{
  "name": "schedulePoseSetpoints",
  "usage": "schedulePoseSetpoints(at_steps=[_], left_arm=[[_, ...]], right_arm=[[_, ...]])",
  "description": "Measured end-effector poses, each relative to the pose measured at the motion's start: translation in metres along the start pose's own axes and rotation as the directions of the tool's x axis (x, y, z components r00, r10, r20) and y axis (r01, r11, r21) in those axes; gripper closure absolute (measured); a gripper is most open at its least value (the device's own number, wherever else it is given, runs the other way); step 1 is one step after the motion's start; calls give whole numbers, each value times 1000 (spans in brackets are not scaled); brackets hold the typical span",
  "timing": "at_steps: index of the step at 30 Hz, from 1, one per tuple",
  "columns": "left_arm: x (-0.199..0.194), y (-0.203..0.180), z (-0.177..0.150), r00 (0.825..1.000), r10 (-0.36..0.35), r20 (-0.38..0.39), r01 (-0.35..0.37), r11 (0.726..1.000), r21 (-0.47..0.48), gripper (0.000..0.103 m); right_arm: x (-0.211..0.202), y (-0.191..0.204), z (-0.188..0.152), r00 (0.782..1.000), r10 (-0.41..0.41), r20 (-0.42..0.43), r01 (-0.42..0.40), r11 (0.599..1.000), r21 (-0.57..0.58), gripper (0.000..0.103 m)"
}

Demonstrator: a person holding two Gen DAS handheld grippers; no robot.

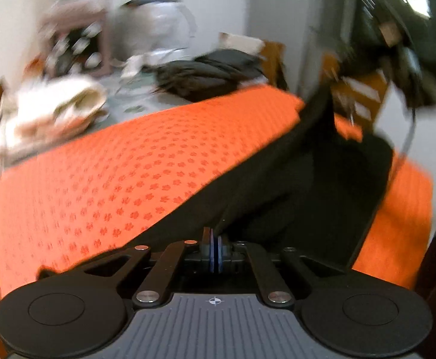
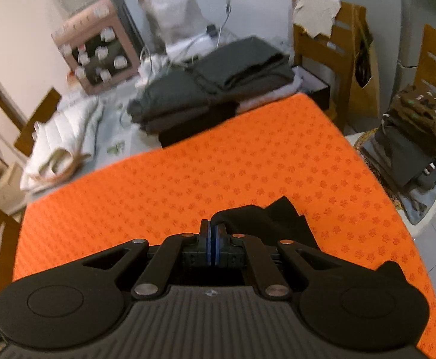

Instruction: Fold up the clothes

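Nearest in each wrist view, the jaws are clenched on cloth: the left gripper [image 1: 215,239] pinches an edge of a soft black fabric garment [image 1: 292,185], and the right gripper [image 2: 213,233] pinches another bunched part of it [image 2: 265,221]. The garment hangs stretched from the left jaws up toward the right of that view, over the orange mat with a small flower print [image 1: 128,173], partly lifted, partly draped. To do this well, I judge both pinches should hold evenly, keeping the held edge taut so the cloth lands flat on the mat without creases. The left view is blurred, so finer folds cannot be told. Farther back, a stack of folded dark grey clothes [image 2: 218,80] touches the mat's far edge, limiting room there; white quilted padding [image 2: 65,137] and a pink cardboard box [image 2: 95,48] lie beyond.
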State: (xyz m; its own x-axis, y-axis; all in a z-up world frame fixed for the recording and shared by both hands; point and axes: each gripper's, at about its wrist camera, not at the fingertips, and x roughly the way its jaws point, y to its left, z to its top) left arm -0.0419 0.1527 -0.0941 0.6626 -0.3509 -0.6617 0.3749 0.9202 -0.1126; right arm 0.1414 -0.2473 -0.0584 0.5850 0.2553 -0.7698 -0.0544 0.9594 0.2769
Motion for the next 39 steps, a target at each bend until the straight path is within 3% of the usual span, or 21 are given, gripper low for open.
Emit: schedulePoseSetpoints(at_steps=[4, 8, 12, 15, 17, 19, 23, 29, 32, 39], left_arm=[[10, 28, 13, 1000, -15, -19, 12, 986, -165, 97], [32, 42, 23, 997, 18, -73, -34, 973, -228, 92], [60, 50, 24, 983, 94, -158, -127, 969, -212, 91], [68, 52, 19, 977, 100, -186, -142, 963, -227, 89], [60, 50, 18, 982, 105, -158, -141, 962, -235, 83], [49, 49, 18, 986, 114, -118, -140, 959, -245, 69], [21, 44, 19, 987, 158, -38, -162, 944, -286, 62], [-9, 21, 23, 980, 195, 26, -179, 938, -296, 60], [-13, 0, 25, 978, 207, 36, -190, 945, -265, 59], [-11, -46, 23, 962, 273, 8, -261, 927, -270, 58]], right_arm=[[29, 10, 4, 997, -62, -44, 55, 987, -150, 99], [54, 21, 5, 989, -131, -70, 105, 948, -299, 99], [74, 25, 0, 980, -168, -104, 118, 920, -374, 95], [75, 23, -3, 979, -162, -125, 105, 921, -376, 85], [69, 21, -4, 981, -146, -128, 90, 926, -367, 81], [53, 18, -3, 986, -121, -118, 73, 935, -347, 73], [6, 3, -1, 995, -71, -70, 48, 956, -291, 65], [-34, -25, -7, 994, -105, -43, 87, 948, -307, 63], [-33, -35, -17, 995, -87, -45, 68, 942, -330, 63], [7, -38, -28, 999, -32, -42, 6, 862, -506, 63]])
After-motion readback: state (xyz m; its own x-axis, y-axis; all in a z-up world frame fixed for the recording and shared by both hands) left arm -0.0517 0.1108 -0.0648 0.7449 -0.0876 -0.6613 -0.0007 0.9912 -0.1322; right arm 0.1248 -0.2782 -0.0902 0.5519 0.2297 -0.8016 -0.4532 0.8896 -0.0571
